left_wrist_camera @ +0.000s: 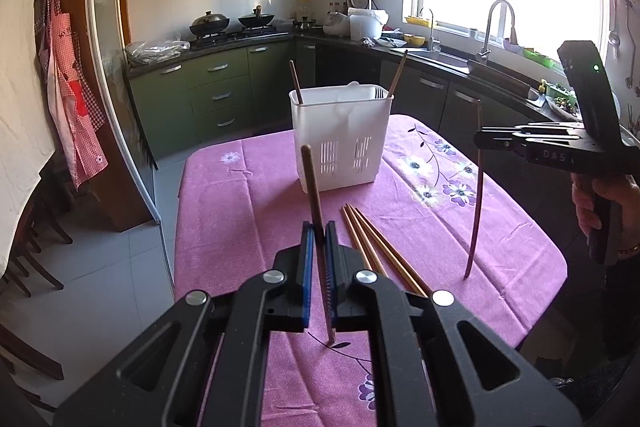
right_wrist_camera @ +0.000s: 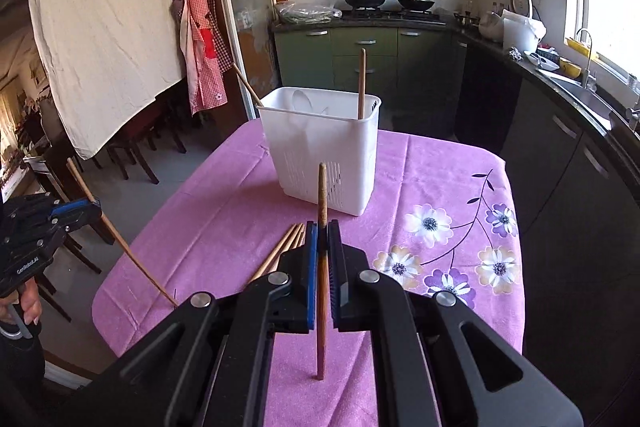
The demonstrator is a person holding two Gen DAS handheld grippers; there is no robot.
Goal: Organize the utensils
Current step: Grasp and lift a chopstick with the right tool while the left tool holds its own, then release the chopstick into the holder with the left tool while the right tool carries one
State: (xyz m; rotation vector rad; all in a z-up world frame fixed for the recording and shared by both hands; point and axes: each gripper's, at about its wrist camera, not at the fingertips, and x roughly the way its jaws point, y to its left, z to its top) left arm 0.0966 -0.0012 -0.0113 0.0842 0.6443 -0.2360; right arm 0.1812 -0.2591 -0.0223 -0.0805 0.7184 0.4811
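On my right gripper, seen from the left wrist camera, I am reading the letters "DAS" on its black body; on my left gripper, seen from the right wrist camera, I am reading "GenRobot.AI" along its side.

I am holding one chopstick in each gripper. My left gripper is pinching a brown chopstick between its blue pads, the jaws closed down to the stick's width. The stick is standing nearly upright, its thick end up and leaning slightly left, its thin tip pointing down to the pink flowered tablecloth; I cannot tell whether the tip is touching. My right gripper is likewise clamping a second chopstick, almost vertical, thick end up, tip down near the cloth.

Three loose chopsticks are lying flat on the cloth between the two held ones, side by side, running away from me toward the white utensil holder. The holder is standing farther back on the table, beyond both grippers, with two more chopsticks leaning up out of its opposite ends.
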